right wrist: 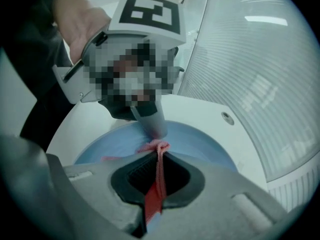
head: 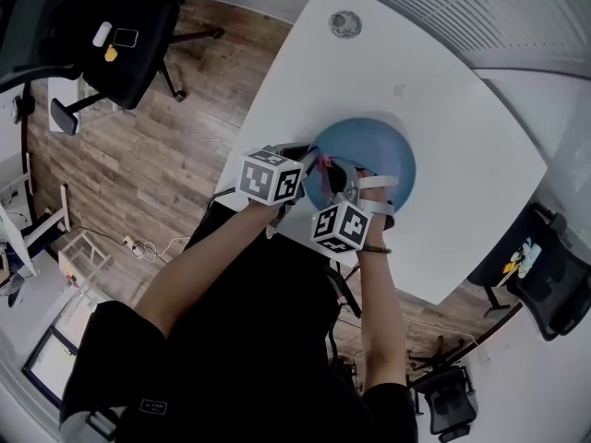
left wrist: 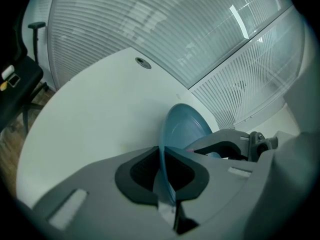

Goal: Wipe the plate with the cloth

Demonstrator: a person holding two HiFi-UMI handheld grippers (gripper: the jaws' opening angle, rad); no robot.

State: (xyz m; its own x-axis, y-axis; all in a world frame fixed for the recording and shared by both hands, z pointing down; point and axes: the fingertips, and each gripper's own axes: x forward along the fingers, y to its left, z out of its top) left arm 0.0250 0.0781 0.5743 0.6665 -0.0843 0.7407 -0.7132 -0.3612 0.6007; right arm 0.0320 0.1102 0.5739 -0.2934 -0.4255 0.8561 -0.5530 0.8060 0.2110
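Blue plate (head: pixel 388 150) sits on the white table (head: pixel 443 90), and I have its near rim pinched edge-on between the pads of my left tongs (left wrist: pixel 166 176), pressed tight on it. My right tongs (right wrist: pixel 158 176) are clamped on the red cloth (right wrist: pixel 159 149). It runs as a thin strip up between the pads and bunches just past their tips, over the plate's face. The left tongs' tip stands just beyond that bunch, close in front of the right tongs.

No legible text or labels
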